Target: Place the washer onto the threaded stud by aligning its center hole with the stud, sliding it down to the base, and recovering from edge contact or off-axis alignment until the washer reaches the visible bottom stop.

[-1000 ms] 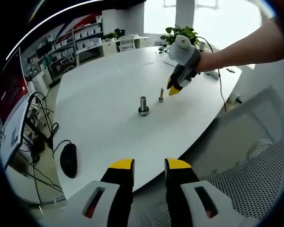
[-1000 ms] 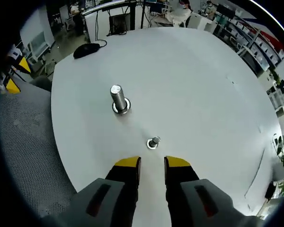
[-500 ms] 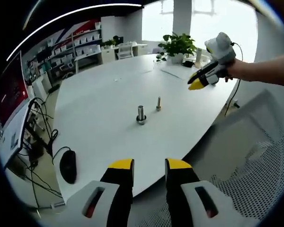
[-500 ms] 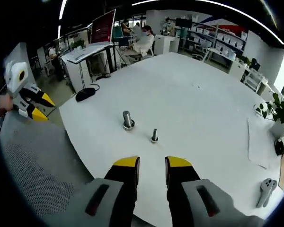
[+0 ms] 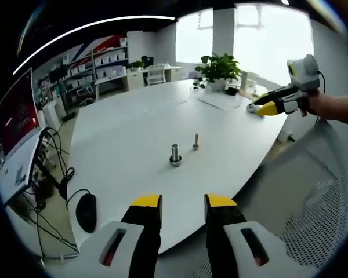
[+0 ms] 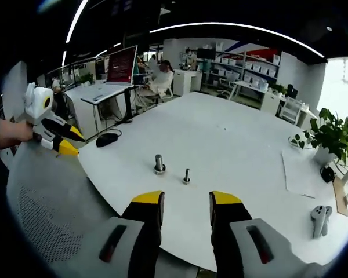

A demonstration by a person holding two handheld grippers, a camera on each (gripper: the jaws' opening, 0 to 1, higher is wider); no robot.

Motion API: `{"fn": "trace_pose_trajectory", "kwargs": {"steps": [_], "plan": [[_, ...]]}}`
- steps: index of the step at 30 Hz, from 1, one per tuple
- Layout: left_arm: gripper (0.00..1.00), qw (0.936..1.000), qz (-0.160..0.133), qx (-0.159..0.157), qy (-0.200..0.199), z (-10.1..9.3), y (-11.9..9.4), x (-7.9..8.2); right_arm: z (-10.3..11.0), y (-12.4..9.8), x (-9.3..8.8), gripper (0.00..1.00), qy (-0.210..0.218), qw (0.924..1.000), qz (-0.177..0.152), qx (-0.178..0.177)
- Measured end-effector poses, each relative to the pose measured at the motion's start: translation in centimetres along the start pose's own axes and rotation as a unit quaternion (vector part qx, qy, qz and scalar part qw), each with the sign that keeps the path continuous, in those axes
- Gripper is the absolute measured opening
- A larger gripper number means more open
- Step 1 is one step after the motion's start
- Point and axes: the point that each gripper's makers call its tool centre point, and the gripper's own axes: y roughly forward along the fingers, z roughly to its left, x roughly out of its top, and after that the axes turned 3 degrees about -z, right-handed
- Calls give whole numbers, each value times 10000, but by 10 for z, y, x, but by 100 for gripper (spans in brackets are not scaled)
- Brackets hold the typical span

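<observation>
Left gripper (image 5: pixel 181 204): jaws spread, empty, held back off the table (image 5: pixel 133 116) edge. Right gripper (image 6: pixel 186 200): likewise parted, empty, well clear. Large threaded stud (image 6: pixel 159 164): upright mid-table, ring at its base, likely the washer already seated. Small stud (image 6: pixel 187 176): just beside it. Both grippers apparently retired, task seemingly complete

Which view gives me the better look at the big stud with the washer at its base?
Neither is close, but the left gripper view shows the large stud slightly bigger, upright, with a ring at its base. The right gripper view shows it smaller, beside the small stud.
</observation>
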Motion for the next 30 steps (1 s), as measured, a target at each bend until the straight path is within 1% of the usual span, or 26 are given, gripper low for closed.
{"fn": "trace_pose_trajectory", "kwargs": {"steps": [1,2,3,4,6,7,8,9,12,13,15,17,19,21,22,23,24,26,30], "plan": [[27,10000,-43,-7,-11,0,-1,2,0,-3,-1,34,10,10000,-7,-46],[27,10000,-68,-1,-23,1,-1,4,-8,-4,-2,34,87,9999,-88,-112],[27,10000,-93,-9,-19,0,-1,5,-9,-5,-2,35,272,9993,-202,-146],[27,9999,-123,-17,-20,-1,-1,6,-8,-6,-2,35,373,9988,-225,-208],[27,9998,-177,-23,-1,0,-2,8,-8,-6,-3,35,390,9987,-223,-225],[27,9998,-208,-29,10,-1,-3,9,-8,-6,-1,35,321,9989,-244,-230],[27,9997,-244,-41,-5,-2,-3,10,-11,-7,-1,35,236,9989,-247,-309],[27,9995,-322,-45,3,-2,-5,14,-13,-6,1,35,129,9989,-302,-345],[27,9986,-523,19,6,0,-9,22,-11,-6,0,35,204,9985,-312,-396],[27,9984,-568,16,-11,0,-9,24,-9,-6,-2,35,152,9987,-309,-387],[27,9982,-604,3,-12,-1,-9,25,-3,-6,-4,35,26,9990,-265,-351],[27,9980,-623,1,47,-4,-10,26,-4,-4,-7,36,-141,9993,-183,-299],[27,9977,-675,30,80,-3,-11,27,-3,-6,-2,35,-216,9990,-225,-321],[27,9969,-783,93,83,-2,-15,34,-10,-9,-1,35,-112,9985,-284,-446],[27,9967,-801,104,72,-2,-16,35,-14,-11,0,35,96,9979,-387,-506],[27,9966,-810,112,60,0,-16,35,-16,-11,0,35,192,9975,-408,-538],[27,9967,-807,112,61,0,-15,35,-22,-11,-5,36,350,9971,-375,-568],[27,9967,-799,112,103,-2,-16,35,-25,-10,-11,37,447,9970,-288,-564],[27,9955,-916,188,168,-1,-18,40,-22,-11,-10,39,421,9967,-314,-627]]}}
